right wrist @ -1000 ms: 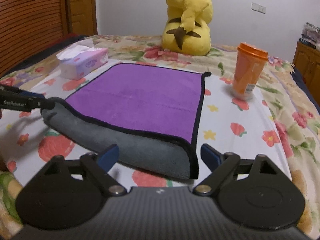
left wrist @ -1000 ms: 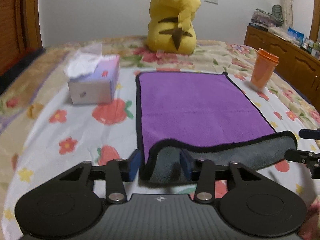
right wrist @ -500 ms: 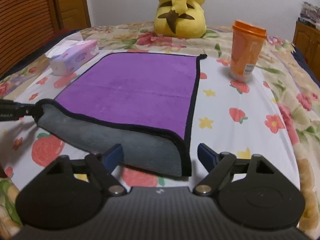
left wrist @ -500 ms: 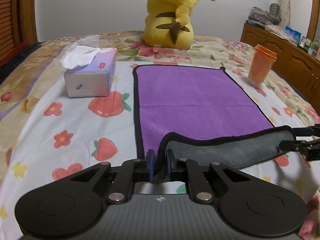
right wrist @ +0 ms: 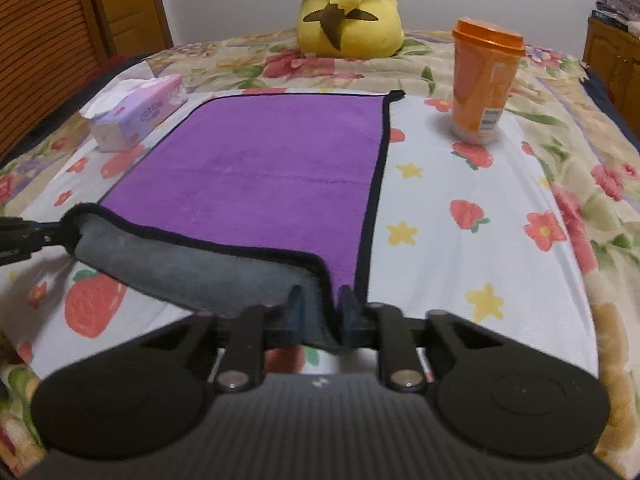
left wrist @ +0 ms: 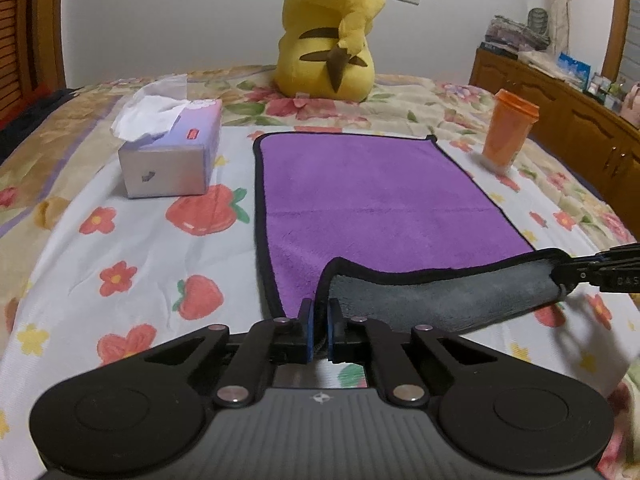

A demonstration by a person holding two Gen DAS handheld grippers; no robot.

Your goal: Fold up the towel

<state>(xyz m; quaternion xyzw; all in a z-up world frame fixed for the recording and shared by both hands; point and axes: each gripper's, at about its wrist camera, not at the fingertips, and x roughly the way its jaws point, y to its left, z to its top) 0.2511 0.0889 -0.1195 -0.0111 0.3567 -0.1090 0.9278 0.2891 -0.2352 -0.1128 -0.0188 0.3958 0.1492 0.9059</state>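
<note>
Pinching the near left corner of the towel (left wrist: 384, 208), the left gripper (left wrist: 319, 330) has its blue pads nearly together with only the cloth's thickness between them — low centre of its frame. The right gripper (right wrist: 320, 314) is clamped on the near right corner, grey underside bunched between its fingers. The near edge is lifted and rolled back, grey side showing, while the purple face lies flat on the floral bedspread (left wrist: 132, 248) mid-frame — tissue box (left wrist: 172, 160) upper left, orange cup (right wrist: 484, 84) upper right.
</note>
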